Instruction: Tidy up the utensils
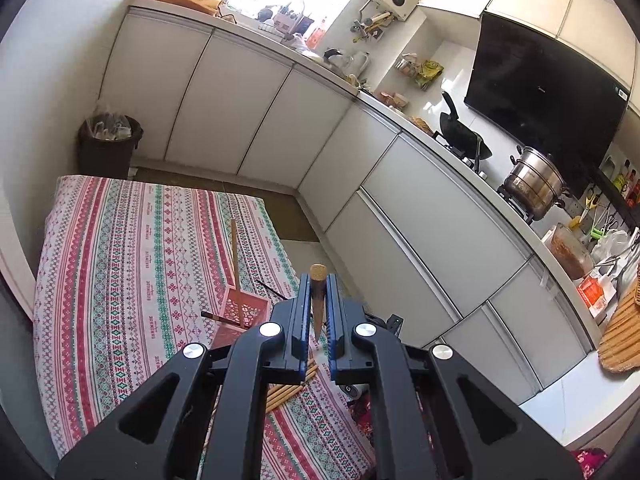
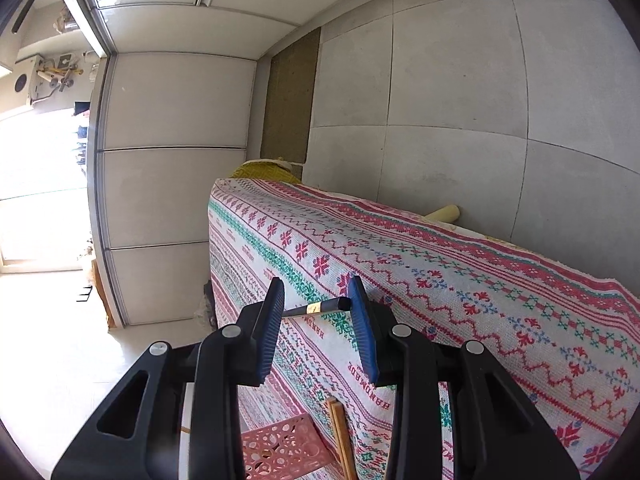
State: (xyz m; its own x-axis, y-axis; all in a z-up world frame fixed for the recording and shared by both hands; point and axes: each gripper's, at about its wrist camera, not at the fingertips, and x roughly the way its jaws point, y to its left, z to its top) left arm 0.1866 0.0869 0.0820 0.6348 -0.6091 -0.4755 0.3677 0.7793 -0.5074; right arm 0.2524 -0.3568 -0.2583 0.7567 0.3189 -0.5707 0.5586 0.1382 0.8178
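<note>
My left gripper (image 1: 319,280) is shut on a chopstick (image 1: 318,304) with a pale wooden butt and a dark shaft, which stands upright between the blue pads above the patterned tablecloth (image 1: 120,260). A pink basket (image 1: 244,310) on the cloth holds one tall wooden chopstick (image 1: 234,252). Two dark chopsticks (image 1: 272,290) lie beside it. A bundle of wooden chopsticks (image 1: 290,390) lies under the fingers. In the right wrist view my right gripper (image 2: 315,286) holds a dark chopstick (image 2: 320,307) with a gold band crosswise. Its butt presses the right pad. The pink basket (image 2: 280,448) sits below.
A dark waste bin (image 1: 108,148) stands past the table's far end. White cabinets (image 1: 248,120) run along the back and right, with a wok (image 1: 460,132) and a steel pot (image 1: 534,186) on the counter. A grey tiled wall (image 2: 440,80) stands behind the table.
</note>
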